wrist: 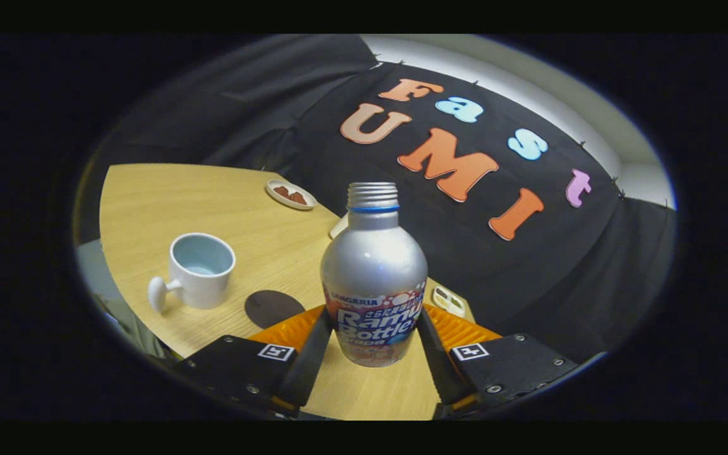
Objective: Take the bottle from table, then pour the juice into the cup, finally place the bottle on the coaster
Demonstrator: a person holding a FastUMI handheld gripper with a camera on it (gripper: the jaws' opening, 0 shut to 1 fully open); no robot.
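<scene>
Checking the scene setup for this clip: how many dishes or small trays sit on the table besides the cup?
2 clearly: a small plate holding brown pieces at the table's far side beyond the cup, and a small compartment tray just right of the bottle. A pale edge behind the bottle may be a third.

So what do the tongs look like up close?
The tongs have two long flat fingers that slant inward. Each grows out of a black block with small round screws. Each block has a white square sticker with a black pattern, and ribbed orange parts sit just behind the fingers.
</scene>
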